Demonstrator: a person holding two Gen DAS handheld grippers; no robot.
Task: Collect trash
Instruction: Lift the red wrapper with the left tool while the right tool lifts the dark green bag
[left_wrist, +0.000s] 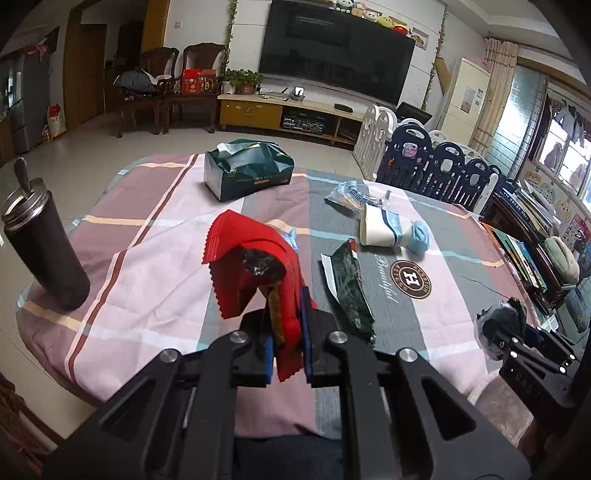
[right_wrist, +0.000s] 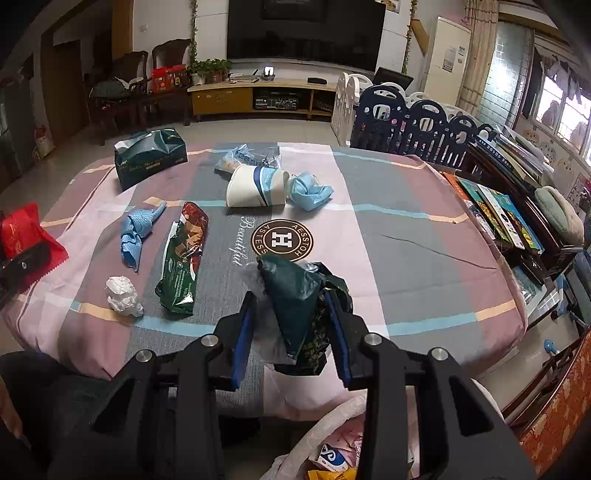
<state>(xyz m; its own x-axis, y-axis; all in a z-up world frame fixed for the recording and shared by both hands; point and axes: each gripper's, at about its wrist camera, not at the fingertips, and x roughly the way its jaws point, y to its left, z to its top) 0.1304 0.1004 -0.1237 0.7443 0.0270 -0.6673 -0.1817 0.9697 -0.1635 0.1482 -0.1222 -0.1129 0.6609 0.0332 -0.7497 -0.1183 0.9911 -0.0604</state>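
- Grip, left gripper (left_wrist: 287, 325): jaws nearly together, clamped on a red wrapper (left_wrist: 255, 258) with zigzag edges. Wrapper rises from between the pads and droops over a dark crumpled piece at its top, clear of the tablecloth (left_wrist: 147, 266).
- Grip, right gripper (right_wrist: 291, 325): pads press on a dark green crumpled bag (right_wrist: 295, 295) with some clear film against the left pad. Bag held above the cloth, on the near side of the round "H" logo (right_wrist: 282, 240).
- Landmark is the logo. Left of it lies a green snack packet (right_wrist: 183, 258); further left a twisted blue cloth (right_wrist: 138, 232) and a white crumpled tissue (right_wrist: 123, 291).
- Beyond the logo a paper cup (right_wrist: 256, 186) lies on its side, a blue face mask (right_wrist: 308, 192) touching its right end, a clear plastic wrapper (right_wrist: 245, 157) just behind it.
- Far left of the logo: green tissue box (right_wrist: 149, 155). A dark tumbler (left_wrist: 44, 243) with a spoon stands at the cloth's left edge in the left view.
- Below the right gripper, off the table edge: open white bag (right_wrist: 332, 443) with packets inside.
- Room behind: large television (left_wrist: 336, 55), low cabinet, wooden chairs, dark blue playpen fence (left_wrist: 439, 166).
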